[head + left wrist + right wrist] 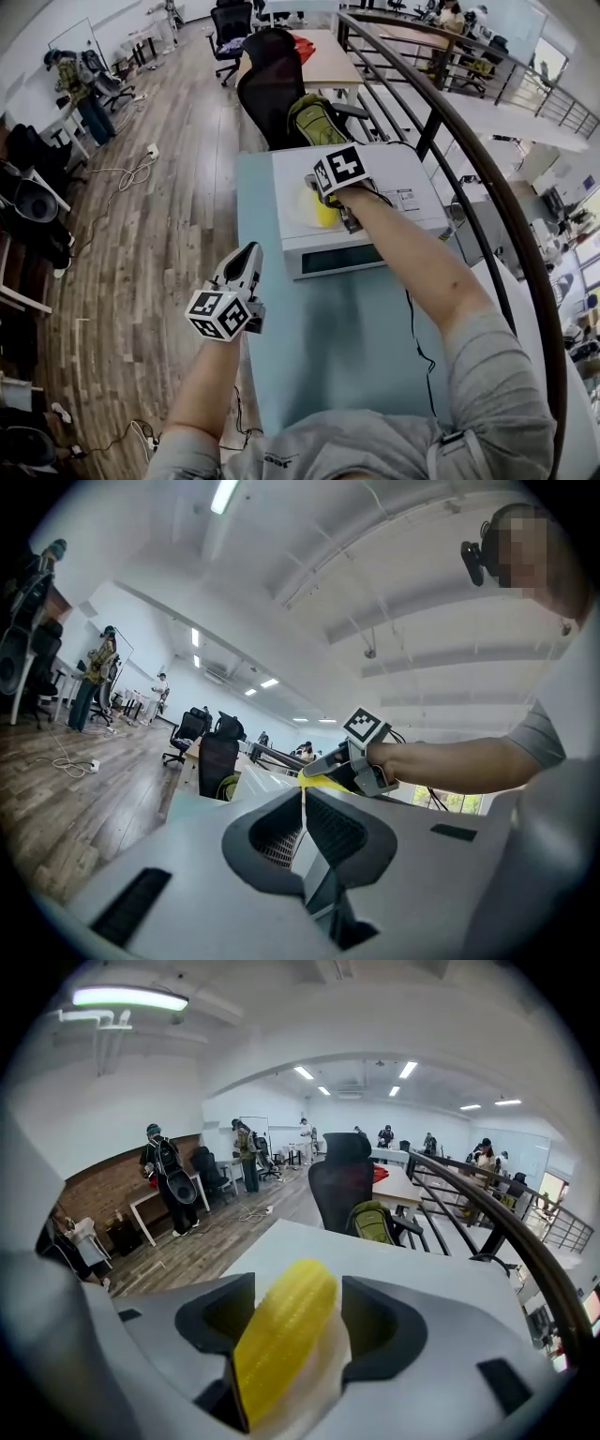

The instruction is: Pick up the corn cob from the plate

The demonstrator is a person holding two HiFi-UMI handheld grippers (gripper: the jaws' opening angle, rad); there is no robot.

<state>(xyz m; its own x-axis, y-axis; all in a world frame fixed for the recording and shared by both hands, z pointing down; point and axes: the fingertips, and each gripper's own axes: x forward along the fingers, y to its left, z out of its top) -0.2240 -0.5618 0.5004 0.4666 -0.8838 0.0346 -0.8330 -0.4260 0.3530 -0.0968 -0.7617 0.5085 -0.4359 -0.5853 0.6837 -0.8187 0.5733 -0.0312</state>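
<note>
A yellow corn cob [281,1335] lies slantwise on a pale plate [330,1365], between the jaws of my right gripper [295,1312]. The jaws stand wide, and plate shows between the cob and the right-hand pad, so this gripper is open around it. In the head view the right gripper [328,199] points down at the cob [325,216] on top of a white box [394,202]. My left gripper [251,253] hangs over the table's left edge, away from the cob. Its pads [302,803] meet with nothing between them. From the left gripper view the cob [317,781] shows beneath the right gripper.
The white box sits on a teal table [337,347]. A black office chair [272,84] with a green backpack [319,120] stands behind the table. A dark curved railing [469,150] runs along the right. Wooden floor [178,187] lies to the left, with people and desks beyond.
</note>
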